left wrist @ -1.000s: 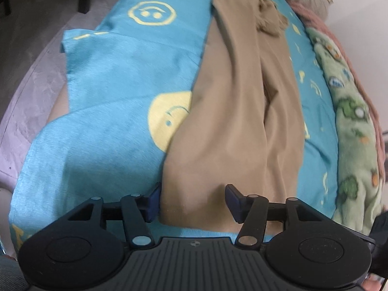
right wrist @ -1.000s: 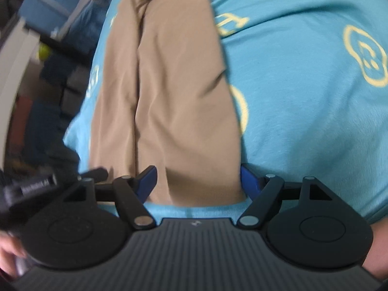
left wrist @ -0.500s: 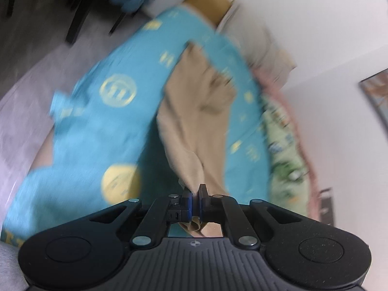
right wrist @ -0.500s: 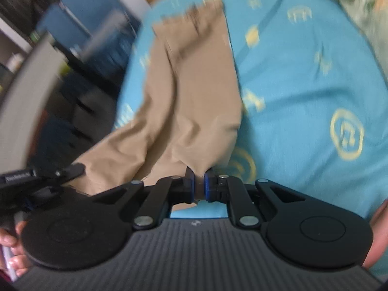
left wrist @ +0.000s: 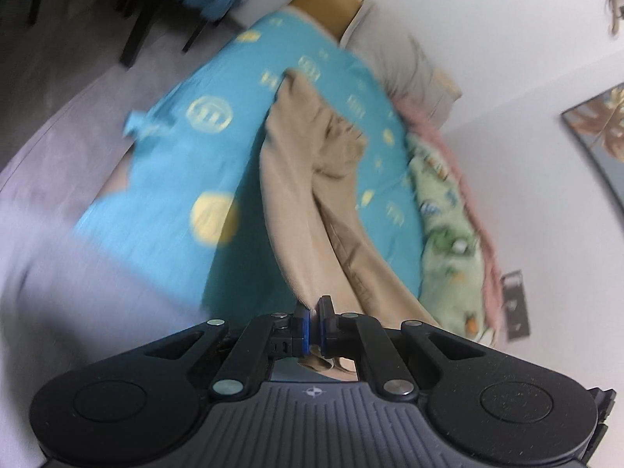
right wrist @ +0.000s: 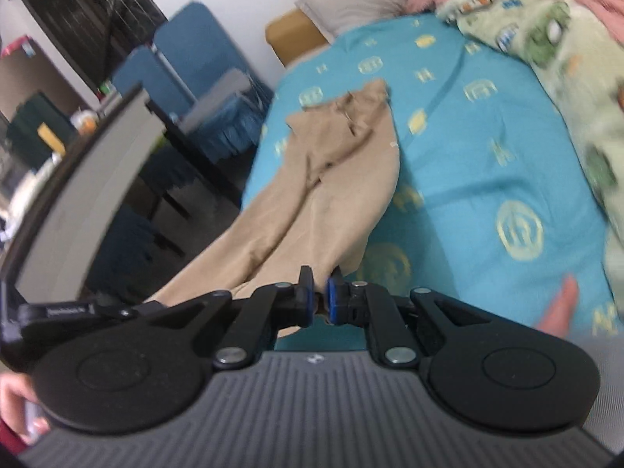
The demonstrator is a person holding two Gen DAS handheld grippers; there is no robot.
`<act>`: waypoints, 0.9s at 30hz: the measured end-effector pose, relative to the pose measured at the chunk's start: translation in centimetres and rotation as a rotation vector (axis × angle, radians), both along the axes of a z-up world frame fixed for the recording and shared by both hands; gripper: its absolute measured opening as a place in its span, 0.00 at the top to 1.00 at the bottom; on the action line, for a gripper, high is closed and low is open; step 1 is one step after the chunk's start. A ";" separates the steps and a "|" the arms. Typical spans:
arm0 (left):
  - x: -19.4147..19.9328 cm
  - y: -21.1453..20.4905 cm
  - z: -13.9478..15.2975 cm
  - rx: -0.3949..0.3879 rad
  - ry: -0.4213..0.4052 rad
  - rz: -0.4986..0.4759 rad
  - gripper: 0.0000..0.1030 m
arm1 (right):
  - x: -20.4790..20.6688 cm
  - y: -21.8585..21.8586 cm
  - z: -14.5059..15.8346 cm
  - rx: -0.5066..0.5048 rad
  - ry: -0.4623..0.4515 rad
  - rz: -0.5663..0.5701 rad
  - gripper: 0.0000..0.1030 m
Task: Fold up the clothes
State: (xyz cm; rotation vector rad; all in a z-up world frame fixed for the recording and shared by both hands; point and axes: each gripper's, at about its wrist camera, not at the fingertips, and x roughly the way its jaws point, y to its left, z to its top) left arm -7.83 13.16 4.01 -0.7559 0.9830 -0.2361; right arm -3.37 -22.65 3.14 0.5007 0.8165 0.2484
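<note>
Left gripper (left wrist: 313,308): jaws clamped on a hem of the tan trousers (left wrist: 296,179). Right gripper (right wrist: 316,290): jaws pinching the other hem. One pair of trousers, two legs lifted, waist end lying on the blue bedsheet (right wrist: 487,179). One green blanket (right wrist: 565,50) beyond.

Left gripper (left wrist: 313,309): black linkage arms, silver pivot screws, blue pads. Right gripper (right wrist: 318,294) matches, with ribbed grey housing at six o'clock.
</note>
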 end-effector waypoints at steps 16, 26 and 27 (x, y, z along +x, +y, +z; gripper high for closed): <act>16.7 -4.2 0.9 0.150 -0.054 0.092 0.95 | 11.4 0.1 -3.2 -0.102 -0.017 -0.096 0.89; 31.6 -7.5 -5.5 0.357 -0.116 0.118 0.95 | 26.5 0.8 -9.7 -0.167 0.023 -0.102 0.89; 32.7 -7.9 -6.6 0.387 -0.114 0.111 0.95 | 27.7 1.0 -10.7 -0.187 0.026 -0.091 0.89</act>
